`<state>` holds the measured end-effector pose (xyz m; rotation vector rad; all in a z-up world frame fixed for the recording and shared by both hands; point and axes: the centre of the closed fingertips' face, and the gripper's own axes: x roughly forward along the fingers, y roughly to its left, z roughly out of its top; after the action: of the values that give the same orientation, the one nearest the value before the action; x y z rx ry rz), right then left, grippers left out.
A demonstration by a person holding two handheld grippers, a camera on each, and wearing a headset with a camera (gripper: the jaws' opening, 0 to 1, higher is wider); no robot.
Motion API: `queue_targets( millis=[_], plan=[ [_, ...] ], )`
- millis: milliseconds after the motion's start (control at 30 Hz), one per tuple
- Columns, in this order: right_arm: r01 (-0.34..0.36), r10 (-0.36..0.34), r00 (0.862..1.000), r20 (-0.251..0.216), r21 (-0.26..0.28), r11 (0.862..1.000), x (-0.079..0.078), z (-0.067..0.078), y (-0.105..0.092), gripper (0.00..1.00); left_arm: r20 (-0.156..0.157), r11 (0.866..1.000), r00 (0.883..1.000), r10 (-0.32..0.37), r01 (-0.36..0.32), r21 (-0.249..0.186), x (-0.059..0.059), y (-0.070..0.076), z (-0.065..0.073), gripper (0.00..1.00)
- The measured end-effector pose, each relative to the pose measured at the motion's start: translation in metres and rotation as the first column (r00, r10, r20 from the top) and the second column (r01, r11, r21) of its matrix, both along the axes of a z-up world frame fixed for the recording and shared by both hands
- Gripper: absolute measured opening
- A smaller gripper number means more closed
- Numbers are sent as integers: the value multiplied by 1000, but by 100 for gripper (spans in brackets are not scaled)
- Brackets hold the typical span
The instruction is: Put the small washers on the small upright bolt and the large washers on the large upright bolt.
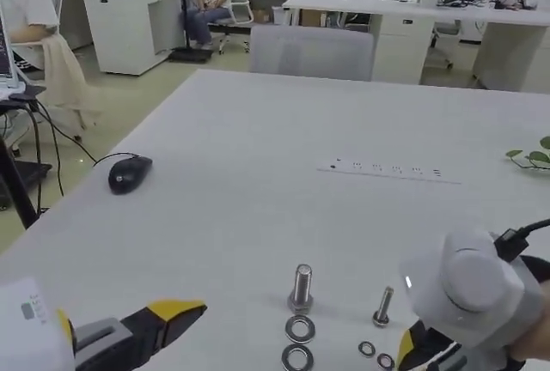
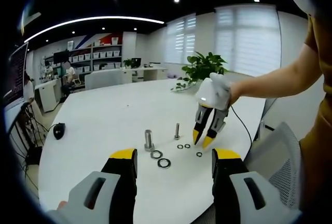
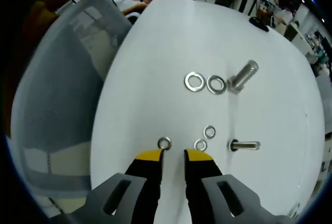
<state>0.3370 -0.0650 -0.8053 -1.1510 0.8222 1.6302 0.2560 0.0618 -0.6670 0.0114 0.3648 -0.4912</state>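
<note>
Table (image 1: 258, 173) keeps everything within reach. Left gripper (image 2: 175, 154) hovers at the near edge, jaws wide and empty. Right gripper (image 3: 174, 155) hangs low, jaws narrowly parted and holding nothing, probably set for thin rings. Large bolt (image 1: 301, 288) and small bolt (image 1: 383, 306) stand head-down, ready for threading. Two large washers (image 1: 299, 329) lie beside the big bolt, and three small washers (image 3: 200, 144) lie just ahead of the right tips.

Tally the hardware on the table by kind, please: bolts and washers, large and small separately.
large bolt: 1
small bolt: 1
large washers: 2
small washers: 3
Total: 7
</note>
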Motion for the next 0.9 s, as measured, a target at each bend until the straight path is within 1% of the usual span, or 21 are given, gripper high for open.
queue_targets(
  millis=[133, 200, 333, 433, 533, 633, 700, 833, 900],
  plan=[
    [-16, 16, 1000, -8, -14, 1000, -6, -6, 0, 17, 3, 1000, 1000, -2, 2, -4, -1, -2, 1, 57],
    [-20, 20, 1000, -13, -16, 1000, -9, -9, 0, 18, 2, 1000, 1000, 0, 0, 1, -2, -2, 1, 57],
    [-27, 26, 1000, -17, -21, 999, -10, -16, -1, 19, 5, 1000, 1000, 3, -3, -1, -2, -2, 1, 57],
    [-22, 22, 999, -24, -27, 999, -10, -19, -2, 21, 6, 1000, 1000, 7, -7, -7, -2, -2, 2, 57],
    [-23, 23, 999, -25, -17, 1000, -11, -18, 0, 21, 5, 1000, 1000, 10, -10, -6, -2, -2, 1, 57],
    [-59, 59, 998, 4, -19, 998, -11, -18, 1, 21, 3, 1000, 1000, 12, -12, -10, -2, -3, 0, 57],
    [-73, 73, 997, 13, -21, 997, -11, -18, 1, 21, 3, 1000, 1000, 13, -13, -10, -2, -3, 0, 57],
    [-98, 98, 995, 26, -23, 995, -13, -18, 0, 20, 0, 1000, 1000, 4, -4, -10, -2, -5, -1, 57],
    [-96, 96, 995, 26, -19, 995, -13, -18, 0, 20, 2, 1000, 1000, 6, -6, -12, -2, -5, -1, 57]
  ],
)
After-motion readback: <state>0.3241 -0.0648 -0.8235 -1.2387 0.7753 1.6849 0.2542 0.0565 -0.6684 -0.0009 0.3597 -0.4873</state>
